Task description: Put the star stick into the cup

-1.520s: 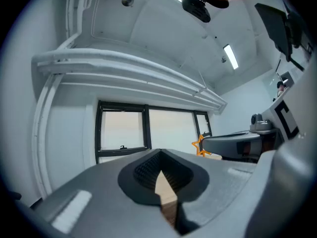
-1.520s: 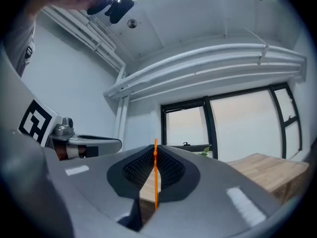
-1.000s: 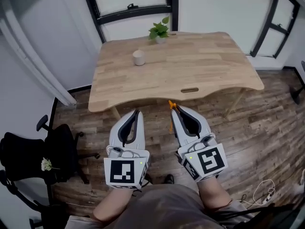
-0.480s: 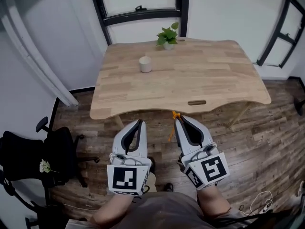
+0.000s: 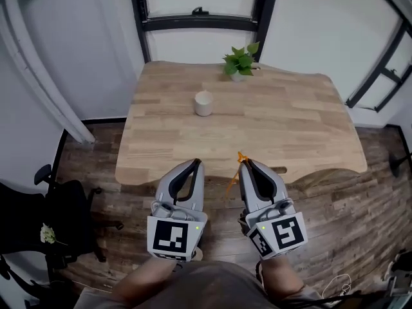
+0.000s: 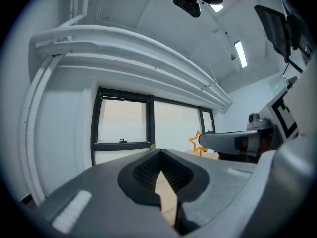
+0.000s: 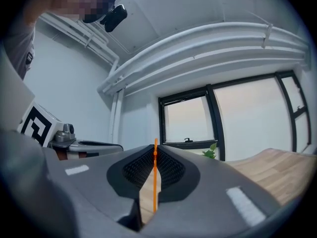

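A small white cup [image 5: 203, 103] stands upright on the wooden table [image 5: 290, 127], left of its middle. My right gripper [image 5: 245, 163] is shut on the orange star stick [image 5: 235, 171]; its star tip pokes out at the jaw tips and the thin stem hangs down to the left. In the right gripper view the star stick [image 7: 155, 180] runs as an upright line pinched between the jaws. My left gripper [image 5: 196, 165] is shut with nothing in it, beside the right one at the table's near edge. From the left gripper view the star [image 6: 197, 143] shows at the right gripper's tip.
A small potted plant [image 5: 241, 62] stands at the table's far edge, by the window. A black office chair [image 5: 61, 221] is at the lower left on the wooden floor. A black metal frame [image 5: 381, 63] leans at the right wall.
The view has moved forward: the table and cup now lie closer and lower in the frame. Both grippers have come up to the table's near edge, the stick still held.
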### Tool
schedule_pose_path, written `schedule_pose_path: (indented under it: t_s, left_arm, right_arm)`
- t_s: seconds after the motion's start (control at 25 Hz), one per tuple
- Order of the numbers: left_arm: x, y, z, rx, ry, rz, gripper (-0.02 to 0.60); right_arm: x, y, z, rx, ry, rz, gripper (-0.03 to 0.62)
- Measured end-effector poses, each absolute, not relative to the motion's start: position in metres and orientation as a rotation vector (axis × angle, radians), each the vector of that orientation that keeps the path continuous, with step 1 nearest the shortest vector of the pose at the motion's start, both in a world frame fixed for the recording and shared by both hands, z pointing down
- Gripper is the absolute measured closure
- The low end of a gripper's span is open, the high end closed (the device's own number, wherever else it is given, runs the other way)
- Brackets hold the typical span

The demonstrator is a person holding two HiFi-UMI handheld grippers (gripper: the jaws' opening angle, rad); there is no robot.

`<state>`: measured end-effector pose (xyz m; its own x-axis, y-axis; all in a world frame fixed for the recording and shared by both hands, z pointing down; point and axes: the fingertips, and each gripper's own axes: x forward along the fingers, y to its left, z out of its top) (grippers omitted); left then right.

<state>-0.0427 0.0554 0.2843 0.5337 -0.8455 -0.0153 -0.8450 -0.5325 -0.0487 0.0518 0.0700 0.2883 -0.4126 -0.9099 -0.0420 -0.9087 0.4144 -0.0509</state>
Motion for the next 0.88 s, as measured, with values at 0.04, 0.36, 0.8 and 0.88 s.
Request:
schedule_pose_path:
  t_s: [0.04, 0.36, 0.8, 0.88]
  left_arm:
    - [-0.046, 0.044, 0.283, -2.71, 1.486, -0.007, 0.581]
    - [-0.061, -0.016, 0.269, -2.711, 1.429, 0.054, 0.581]
    - [-0.061, -0.057, 0.29, -2.753, 1.437, 0.0, 0.581]
    - [-0.057, -0.066, 0.3, -2.756, 1.446, -0.035, 0.581]
  right_arm:
    - [0.049, 0.059, 0.287, -1.672, 2.586, -0.024, 0.549]
    - [0.033, 0.003, 0.268, -1.715, 2.555, 0.056, 0.549]
    - [0.035, -0.039, 0.276, -1.739, 2.543, 0.029, 0.549]
    - [0.041, -0.049, 0.282, -1.74, 2.541, 0.011, 0.549]
